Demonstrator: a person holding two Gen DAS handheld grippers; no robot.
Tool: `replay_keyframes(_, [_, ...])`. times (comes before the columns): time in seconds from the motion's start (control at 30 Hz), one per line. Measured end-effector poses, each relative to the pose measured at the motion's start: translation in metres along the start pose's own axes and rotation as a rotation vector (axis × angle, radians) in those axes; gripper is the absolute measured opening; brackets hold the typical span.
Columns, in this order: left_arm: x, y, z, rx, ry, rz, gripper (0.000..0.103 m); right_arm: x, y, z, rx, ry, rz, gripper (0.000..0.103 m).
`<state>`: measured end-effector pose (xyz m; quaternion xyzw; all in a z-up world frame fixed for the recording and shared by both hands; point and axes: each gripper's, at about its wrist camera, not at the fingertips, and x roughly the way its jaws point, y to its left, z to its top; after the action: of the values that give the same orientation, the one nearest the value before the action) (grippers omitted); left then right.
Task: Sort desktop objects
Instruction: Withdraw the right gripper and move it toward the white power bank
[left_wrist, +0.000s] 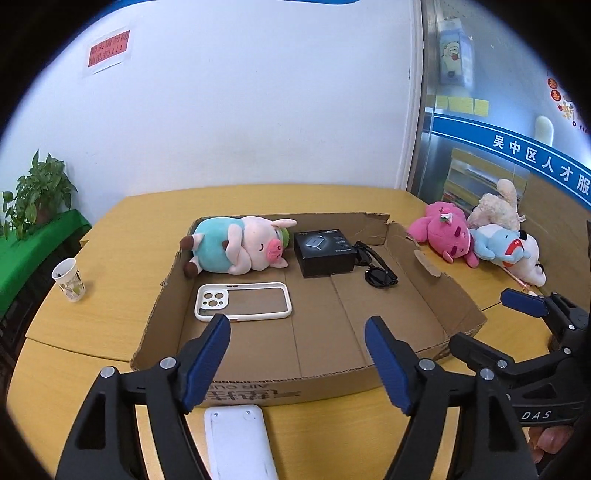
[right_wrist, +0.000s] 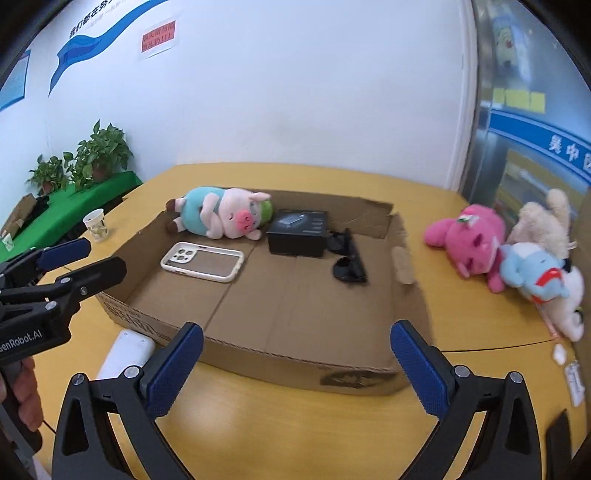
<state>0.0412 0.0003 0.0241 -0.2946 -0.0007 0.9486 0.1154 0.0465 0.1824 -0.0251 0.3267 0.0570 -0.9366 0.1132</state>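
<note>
A shallow cardboard tray (left_wrist: 436, 295) (right_wrist: 258, 354) lies on the yellow table. In it are a pig plush (left_wrist: 236, 245) (right_wrist: 221, 214), a white phone case (left_wrist: 242, 301) (right_wrist: 203, 261), a black box (left_wrist: 325, 253) (right_wrist: 299, 236) and black sunglasses (left_wrist: 376, 267) (right_wrist: 347, 262). A white remote (left_wrist: 240, 443) (right_wrist: 123, 354) lies in front of the tray. My left gripper (left_wrist: 297, 332) is open and empty above the remote. My right gripper (right_wrist: 297, 341) is open and empty at the tray's near edge.
Pink (left_wrist: 445, 238) (right_wrist: 469, 240), cream (left_wrist: 498, 206) (right_wrist: 543, 218) and blue-white (left_wrist: 506, 247) (right_wrist: 535, 273) plush toys lie on the table right of the tray. A paper cup (left_wrist: 69, 280) (right_wrist: 96, 224) stands at the left. Potted plants (left_wrist: 37, 195) (right_wrist: 99, 155) sit on a green shelf.
</note>
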Motion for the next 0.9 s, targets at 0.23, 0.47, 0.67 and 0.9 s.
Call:
replay_keyframes(0.23, [-0.021, -0.009, -0.005, -0.011, -0.023, -0.007, 0.075, -0.02, -0.008, -0.012, 0.009, -0.012, 0.026, 0.103])
replay_keyframes(0.47, [-0.028, -0.008, -0.01, -0.02, -0.001, 0.016, 0.075, -0.031, -0.006, -0.02, 0.004, -0.021, 0.032, 0.103])
replay_keyframes(0.67, [-0.032, -0.009, -0.015, -0.003, 0.001, 0.008, 0.075, -0.031, 0.001, -0.025, -0.008, -0.007, 0.048, 0.103])
replay_keyframes(0.9, [-0.02, 0.021, -0.031, -0.049, 0.087, -0.009, 0.075, 0.0, 0.04, -0.043, -0.066, 0.121, 0.218, 0.103])
